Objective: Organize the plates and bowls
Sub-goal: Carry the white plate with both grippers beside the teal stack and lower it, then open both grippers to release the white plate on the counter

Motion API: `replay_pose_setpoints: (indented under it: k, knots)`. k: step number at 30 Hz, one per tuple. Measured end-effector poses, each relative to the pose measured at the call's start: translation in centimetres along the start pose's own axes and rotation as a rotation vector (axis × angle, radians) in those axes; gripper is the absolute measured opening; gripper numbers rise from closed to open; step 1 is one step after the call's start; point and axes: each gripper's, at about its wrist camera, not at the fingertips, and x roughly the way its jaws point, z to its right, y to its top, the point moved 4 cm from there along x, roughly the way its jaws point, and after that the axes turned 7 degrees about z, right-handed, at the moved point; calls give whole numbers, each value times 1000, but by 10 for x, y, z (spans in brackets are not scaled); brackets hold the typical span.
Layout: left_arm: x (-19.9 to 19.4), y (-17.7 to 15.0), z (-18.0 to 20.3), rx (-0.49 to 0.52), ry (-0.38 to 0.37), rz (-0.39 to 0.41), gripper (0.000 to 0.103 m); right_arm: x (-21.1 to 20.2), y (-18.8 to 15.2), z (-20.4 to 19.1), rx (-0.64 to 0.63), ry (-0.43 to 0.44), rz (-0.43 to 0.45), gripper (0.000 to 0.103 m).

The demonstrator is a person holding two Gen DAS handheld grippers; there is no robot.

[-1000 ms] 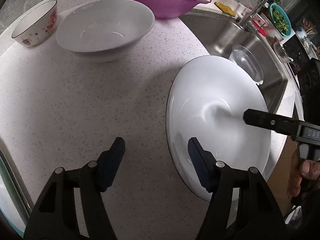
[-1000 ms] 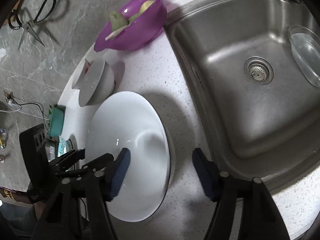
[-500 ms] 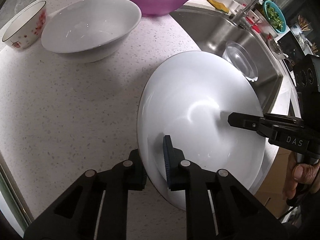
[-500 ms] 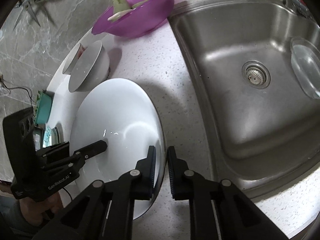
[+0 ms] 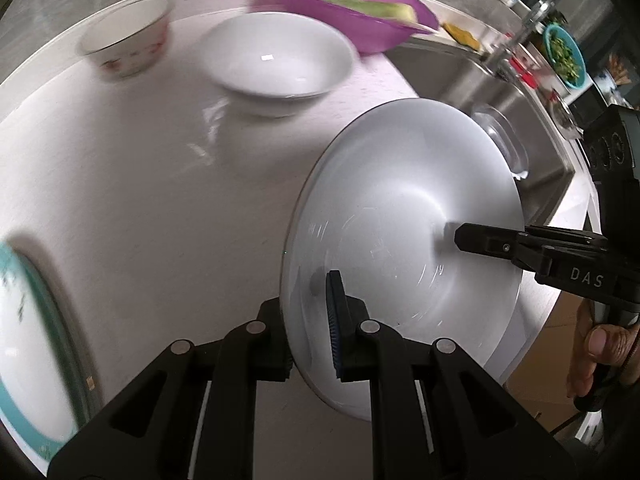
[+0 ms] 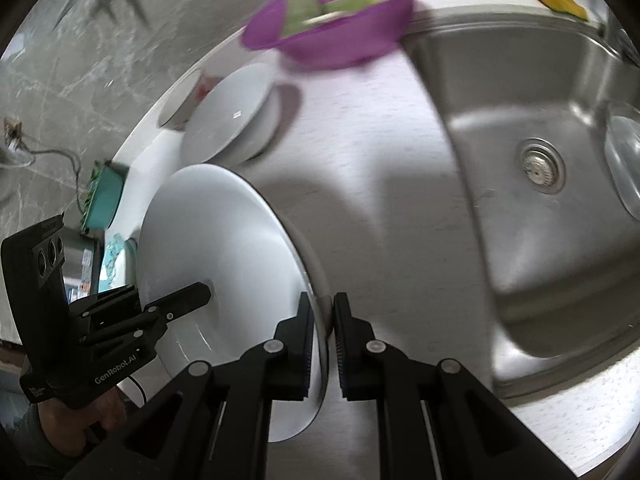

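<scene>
White plate (image 5: 400, 208) tilted above the speckled bench (image 5: 160, 200), left gripper (image 5: 308, 332) and right gripper (image 6: 322, 344) fingers clamped on opposite rims.

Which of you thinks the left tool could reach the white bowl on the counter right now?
Probably not: the left tool is shut on the white plate, shared with the right tool. The white bowl sits unobstructed beyond.
</scene>
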Motion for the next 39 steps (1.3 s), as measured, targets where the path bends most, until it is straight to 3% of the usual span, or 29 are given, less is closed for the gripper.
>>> replay_pose_setpoints:
  k: [7, 15, 30, 32, 33, 34, 35, 36, 39]
  knots:
    - [-21, -27, -46, -96, 37, -8, 12, 22, -14, -43, -57, 36, -52, 12]
    - [-19, -42, -82, -147, 59, -11, 12, 44, -23, -62, -75, 47, -89, 12]
    - [-10, -49, -89, -165, 66, -11, 13, 54, -26, -61, -72, 40, -95, 16]
    - [-23, -50, -89, -171, 69, 10, 18, 47, -25, -61, -67, 44, -72, 21]
    - [-33, -49, -88, -171, 69, 25, 27, 42, -24, -61, -64, 48, -59, 37]
    - [-43, -48, -87, -170, 70, 43, 45, 35, -21, -60, -63, 42, -34, 55]
    - [-56, -46, -87, -175, 59, 66, 59, 28, -19, -59, -60, 41, -14, 62]
    - [-71, -43, -86, -188, 29, 102, 79, 21, -17, -57, -54, 46, 4, 68]
    - [-102, -31, -87, -214, -46, 175, 93, -3, -11, -46, -18, 85, 56, 87]
